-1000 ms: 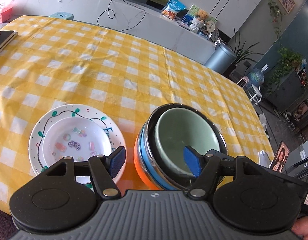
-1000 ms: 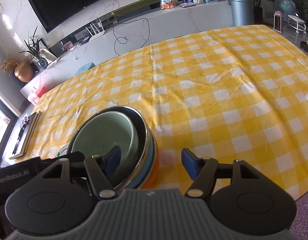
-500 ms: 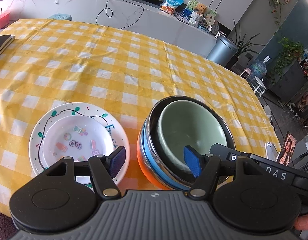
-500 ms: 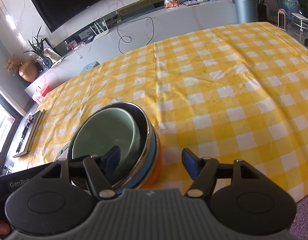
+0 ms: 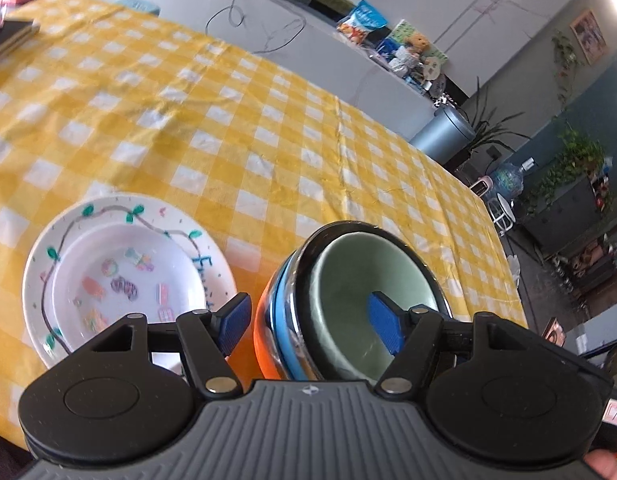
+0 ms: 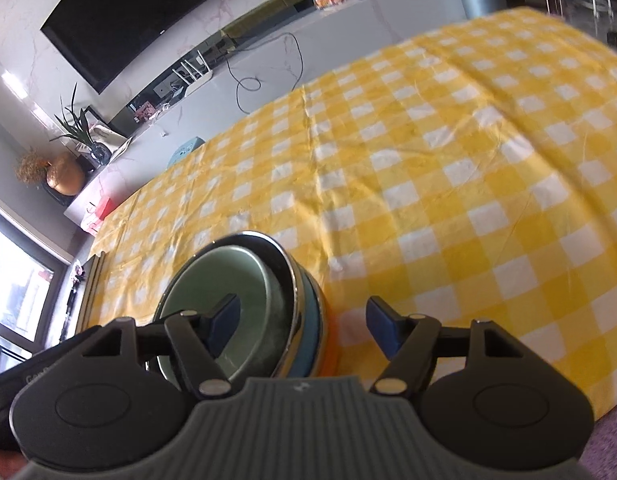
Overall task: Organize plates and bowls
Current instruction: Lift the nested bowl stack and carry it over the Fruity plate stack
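my left gripper (image 5: pixel 308 320) stands wide open and holds nothing; its left pad hangs outside the stack of bowls (image 5: pixel 292 320), its right pad over the green bowl (image 5: pixel 360 280), neither pressing. my right gripper (image 6: pixel 302 320) is likewise well open and empty, one pad over the green bowl (image 6: pixel 212 280), the other over the tablecloth (image 6: pixel 428 200) beside the stack (image 6: pixel 308 328). the stack sits near the near edge of the table: green bowl innermost, then a steel bowl (image 5: pixel 304 264), a blue bowl (image 5: pixel 282 320) and an orange bowl (image 5: pixel 264 328) outermost. just beside it, towards the near left corner, a small white plate (image 5: pixel 120 276) with coloured pictures lies on a larger white plate (image 5: pixel 120 212) painted with a vine; plates and stack stand slightly apart.
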A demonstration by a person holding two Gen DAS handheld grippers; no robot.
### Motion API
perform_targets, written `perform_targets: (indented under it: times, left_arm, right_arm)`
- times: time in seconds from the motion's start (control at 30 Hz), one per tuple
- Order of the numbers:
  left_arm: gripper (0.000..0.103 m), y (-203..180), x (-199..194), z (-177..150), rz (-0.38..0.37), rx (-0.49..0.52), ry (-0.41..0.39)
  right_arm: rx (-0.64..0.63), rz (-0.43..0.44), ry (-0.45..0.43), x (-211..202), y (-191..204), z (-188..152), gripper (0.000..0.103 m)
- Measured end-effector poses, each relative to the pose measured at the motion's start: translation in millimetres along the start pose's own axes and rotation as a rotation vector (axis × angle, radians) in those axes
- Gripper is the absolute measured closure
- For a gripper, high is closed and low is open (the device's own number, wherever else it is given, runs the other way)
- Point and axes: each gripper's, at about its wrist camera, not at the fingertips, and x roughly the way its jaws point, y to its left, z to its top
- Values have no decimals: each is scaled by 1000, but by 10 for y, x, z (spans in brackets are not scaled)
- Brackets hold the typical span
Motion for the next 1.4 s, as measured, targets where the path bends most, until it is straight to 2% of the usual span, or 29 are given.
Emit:
perform_targets:
  times: [0.13, 0.33, 1.13, 1.4]
  left_arm:
    - [26, 106, 59, 4, -32, -61, 20]
    - [28, 132, 147, 9, -41, -82, 42]
    - [28, 138, 322, 3, -23, -106, 98]
    - [41, 81, 329, -2, 18, -76, 101]
  right_arm:
    - [56, 30, 42, 108, -72, -32, 33]
    - [87, 58, 55, 204, -90, -32, 33]
    - [162, 92, 107, 337, -180, -57, 45]
    - [156, 73, 98, 333, -181, -57, 51]
